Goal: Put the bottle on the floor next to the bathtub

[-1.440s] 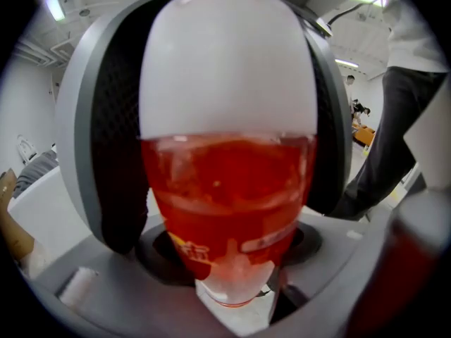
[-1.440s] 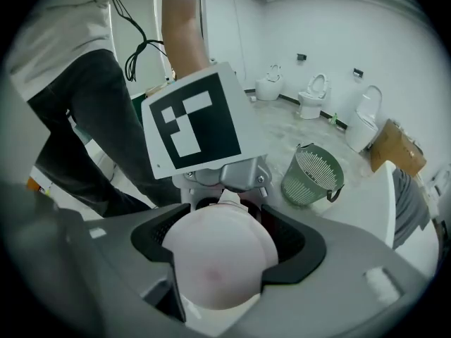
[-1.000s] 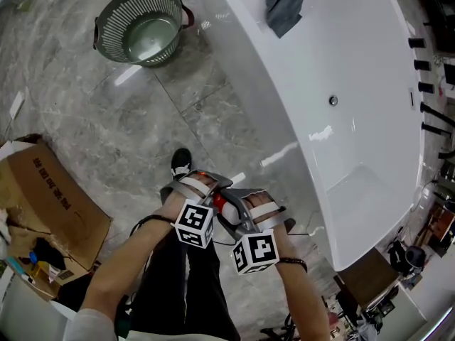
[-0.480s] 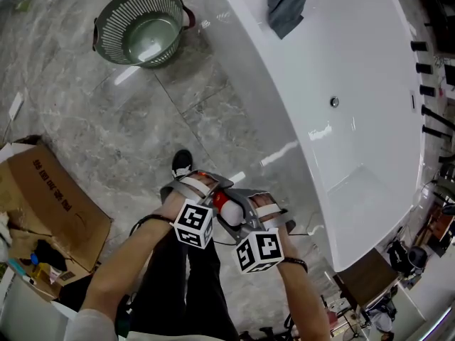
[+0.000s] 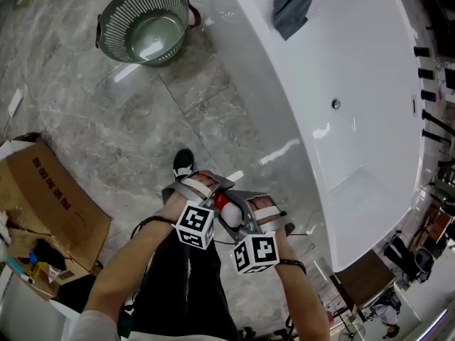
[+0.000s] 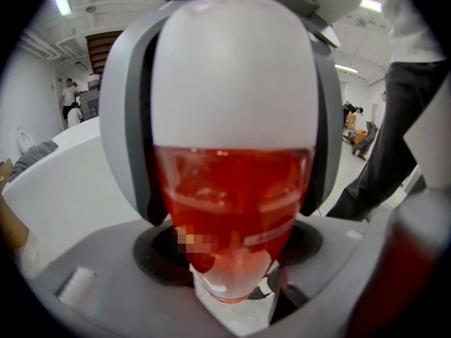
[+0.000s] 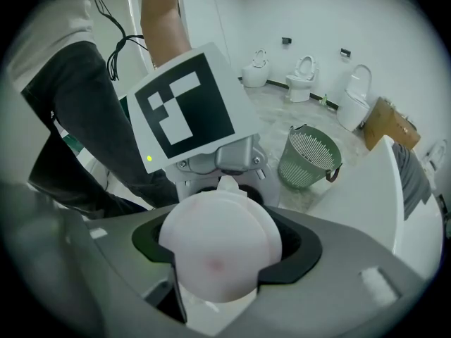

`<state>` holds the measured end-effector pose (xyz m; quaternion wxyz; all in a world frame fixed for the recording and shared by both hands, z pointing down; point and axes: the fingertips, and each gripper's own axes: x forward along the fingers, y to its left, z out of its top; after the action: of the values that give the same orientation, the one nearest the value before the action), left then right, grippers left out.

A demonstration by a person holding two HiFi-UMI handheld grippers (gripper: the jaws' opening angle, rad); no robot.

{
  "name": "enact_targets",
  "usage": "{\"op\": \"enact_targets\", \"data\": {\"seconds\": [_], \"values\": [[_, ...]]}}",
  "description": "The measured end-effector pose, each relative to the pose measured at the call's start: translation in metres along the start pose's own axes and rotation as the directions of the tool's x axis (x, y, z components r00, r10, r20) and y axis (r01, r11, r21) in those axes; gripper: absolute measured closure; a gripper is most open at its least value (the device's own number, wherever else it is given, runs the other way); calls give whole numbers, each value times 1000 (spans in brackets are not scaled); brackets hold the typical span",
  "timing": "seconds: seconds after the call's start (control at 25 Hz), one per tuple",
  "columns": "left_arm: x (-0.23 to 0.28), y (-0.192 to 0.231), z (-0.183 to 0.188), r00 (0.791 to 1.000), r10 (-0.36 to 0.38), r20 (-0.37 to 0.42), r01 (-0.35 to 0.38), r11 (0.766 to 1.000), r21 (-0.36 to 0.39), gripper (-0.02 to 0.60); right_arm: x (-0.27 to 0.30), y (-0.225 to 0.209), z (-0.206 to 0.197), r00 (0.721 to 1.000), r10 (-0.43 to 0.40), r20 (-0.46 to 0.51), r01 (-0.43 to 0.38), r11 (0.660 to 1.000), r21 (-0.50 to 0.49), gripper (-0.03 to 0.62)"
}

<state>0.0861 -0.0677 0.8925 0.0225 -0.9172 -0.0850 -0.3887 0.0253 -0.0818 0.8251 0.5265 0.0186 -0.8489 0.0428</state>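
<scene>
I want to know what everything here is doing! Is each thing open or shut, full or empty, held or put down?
Bottle, held up off the floor, red liquid inside.
Left gripper, shut on the bottle.
Right gripper, shut on the bottle's white end.
Basket, upright on the floor, empty.
Box, open, things inside.
Bathtub, no water in it.
Cloth, draped over the bathtub's rim.

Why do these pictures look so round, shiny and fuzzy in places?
Head view: bright glare streaks the bathtub and the glossy floor. Left gripper view: wide-angle bulge, dark corners, and the bottle is too near to be sharp. Right gripper view: same rounding, with the white cap blurred.
</scene>
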Motion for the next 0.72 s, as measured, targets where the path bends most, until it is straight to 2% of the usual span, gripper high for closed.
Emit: {"op": "enact_targets", "data": {"seconds": [0.16, 0.36, 0.56, 0.72], "values": [[-5, -2, -5, 1000, 3, 24, -2, 1000, -25, 242, 6, 1, -4, 1000, -4, -22, 4, 1000, 4, 303], [-23, 8, -17, 999, 39, 27, -37, 997, -63, 244, 8, -7, -14, 998, -17, -53, 20, 998, 61, 303], [-39, 28, -38, 995, 98, 17, -94, 982, -161, 244, 20, -17, -36, 996, -29, -89, 43, 985, 165, 303], [-48, 39, -33, 989, 140, 46, -125, 963, -240, 244, 26, -24, -61, 991, -36, -131, 69, 963, 262, 303]]}}
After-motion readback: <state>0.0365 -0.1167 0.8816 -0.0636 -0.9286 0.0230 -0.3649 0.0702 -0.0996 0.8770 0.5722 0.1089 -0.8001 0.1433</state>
